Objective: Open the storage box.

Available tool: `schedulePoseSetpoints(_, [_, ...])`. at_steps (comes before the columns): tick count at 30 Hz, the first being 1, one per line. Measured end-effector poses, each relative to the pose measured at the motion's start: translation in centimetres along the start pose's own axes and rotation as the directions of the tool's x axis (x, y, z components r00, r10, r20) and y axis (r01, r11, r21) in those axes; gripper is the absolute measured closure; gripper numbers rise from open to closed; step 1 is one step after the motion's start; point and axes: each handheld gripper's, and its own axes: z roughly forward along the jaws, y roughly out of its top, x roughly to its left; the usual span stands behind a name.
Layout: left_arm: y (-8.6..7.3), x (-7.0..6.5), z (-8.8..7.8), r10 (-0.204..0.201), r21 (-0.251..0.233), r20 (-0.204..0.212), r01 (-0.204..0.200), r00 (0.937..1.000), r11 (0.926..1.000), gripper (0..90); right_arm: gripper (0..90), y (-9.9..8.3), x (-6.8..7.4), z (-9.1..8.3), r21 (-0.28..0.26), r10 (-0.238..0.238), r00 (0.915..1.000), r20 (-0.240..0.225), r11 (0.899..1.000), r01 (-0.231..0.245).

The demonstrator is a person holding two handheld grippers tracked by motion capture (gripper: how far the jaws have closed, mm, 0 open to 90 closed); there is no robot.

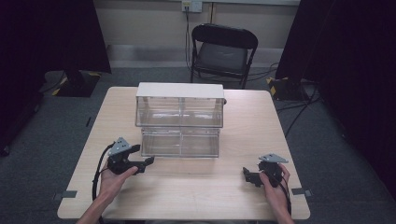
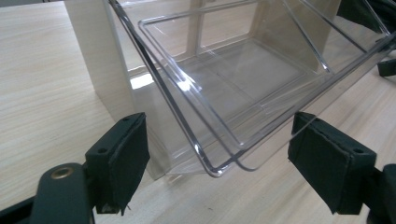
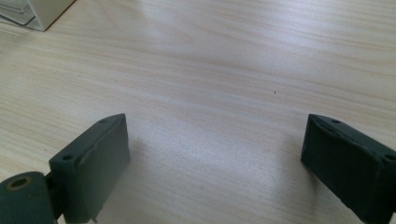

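Clear plastic makes up the drawer cabinet (image 1: 180, 122) standing in the middle of the wooden table (image 1: 243, 186), two rows high under a white top. The lower left drawer (image 2: 233, 93) juts out toward the person, and that pulled-out drawer appears to be the work in hand; its tray looks empty.

The left gripper (image 1: 140, 161) sits just beside the drawer's front left corner, resting in the person's left hand (image 1: 112, 179) on the table. Its jaws stand wide apart, gripping nothing. In the left gripper view the drawer's rounded front corner lies between the two black pads, ahead of them and not touching either. Holding the tool spread and aimed at that rim suits taking hold of the drawer front, either to push it home or draw it further; which of the two I cannot tell.

The right gripper (image 1: 254, 176) lies well apart from the cabinet, near the table's right front, held low in the right hand (image 1: 275, 191). It too is released, jaws spread over bare wood. It looks parked out of the way, leaving the cabinet front free for the left side.

A black folding chair (image 1: 222, 51) stands beyond the table, unused.
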Motion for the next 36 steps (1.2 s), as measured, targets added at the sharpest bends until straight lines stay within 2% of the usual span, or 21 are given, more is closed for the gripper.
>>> schedulePoseSetpoints(9, [-0.01,0.29,-0.01,-0.006,0.008,0.005,0.006,1.0,1.0,19.8,7.1,0.0,0.0,0.0,0.0,0.0,1.0,0.0,1.0,0.0])
schedulePoseSetpoints(21, [0.27,0.33,-0.15,-0.022,-0.005,0.005,0.022,0.9998,0.9998,18.5,7.1,0.0,0.0,0.0,0.0,0.0,1.0,0.0,1.0,0.0])
schedulePoseSetpoints(26, [0.43,0.3,-0.32,-0.007,-0.009,-0.001,0.007,1.0,0.9999,19.0,7.1,0.0,0.0,0.0,0.0,0.0,1.0,0.0,1.0,0.0])
schedulePoseSetpoints(36, [0.61,0.24,-0.41,-0.017,-0.014,-0.007,0.017,0.9998,0.9998,16.5,7.1,0.0,0.0,0.0,0.0,0.0,1.0,0.0,1.0,0.0])
